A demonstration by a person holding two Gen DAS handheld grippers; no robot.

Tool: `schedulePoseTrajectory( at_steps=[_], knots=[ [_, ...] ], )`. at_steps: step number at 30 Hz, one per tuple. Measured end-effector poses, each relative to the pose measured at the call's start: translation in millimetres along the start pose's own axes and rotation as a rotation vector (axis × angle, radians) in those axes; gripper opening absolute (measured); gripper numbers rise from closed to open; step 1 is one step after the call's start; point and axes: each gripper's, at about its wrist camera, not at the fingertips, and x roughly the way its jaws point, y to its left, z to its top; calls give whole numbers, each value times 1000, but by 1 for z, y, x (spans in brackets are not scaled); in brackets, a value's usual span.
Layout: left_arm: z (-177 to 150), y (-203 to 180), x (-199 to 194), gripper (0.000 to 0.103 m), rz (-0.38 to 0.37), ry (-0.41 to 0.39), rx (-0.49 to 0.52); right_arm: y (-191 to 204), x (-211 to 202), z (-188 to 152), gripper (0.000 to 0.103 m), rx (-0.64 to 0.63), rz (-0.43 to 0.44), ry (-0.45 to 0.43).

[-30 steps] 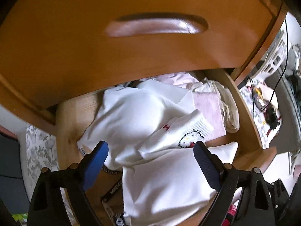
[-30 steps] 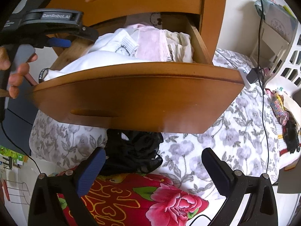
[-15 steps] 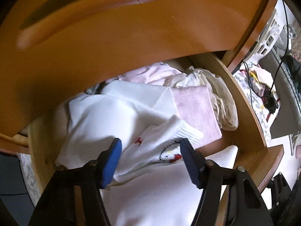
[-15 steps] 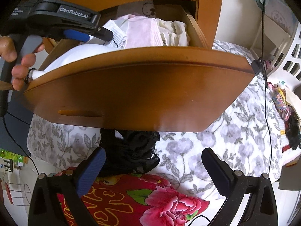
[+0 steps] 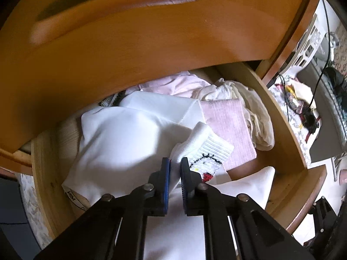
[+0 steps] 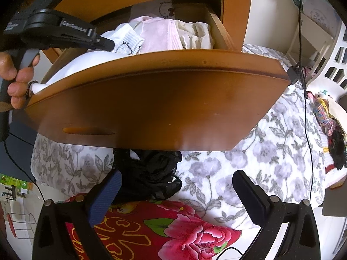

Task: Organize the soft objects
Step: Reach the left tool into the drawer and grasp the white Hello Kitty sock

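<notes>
Two grippers in play, only one working. Left gripper (image 5: 172,164) has just been closing: jaws stood wide a second ago, now pinched narrow on the white sock (image 5: 202,149), fabric visibly squeezed between the blue pads. It has also dropped in closer to the pile over that second. Judgement: grasp looks made, so the next step is probably to lift the sock clear for sorting. Sock is ribbed at the cuff, with a cartoon-cat face in black stitching and a red bow; cuff points to about 1 o'clock from the pads. It lies on top of folded white garments (image 5: 121,138), touching a pink ribbed cloth (image 5: 225,125) at its 2 o'clock, all inside the open wooden drawer (image 5: 282,117). Cream fabric (image 5: 256,117) bunched at the drawer's 3 o'clock wall. Right gripper (image 6: 175,195) hangs wide and empty below the drawer front, over a black lacy garment (image 6: 149,171) on the floral bedspread (image 6: 271,151). A hand (image 6: 15,75) squeezes the left gripper's handle.
</notes>
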Motion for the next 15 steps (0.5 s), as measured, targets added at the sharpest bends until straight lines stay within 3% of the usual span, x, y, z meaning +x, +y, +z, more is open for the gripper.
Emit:
schedulePoseTrajectory(
  at_steps=[15],
  knots=[
    [-43,48,-31,5,-3,-147,-205,0,-9,0,103,-4,-12,-10]
  ],
)
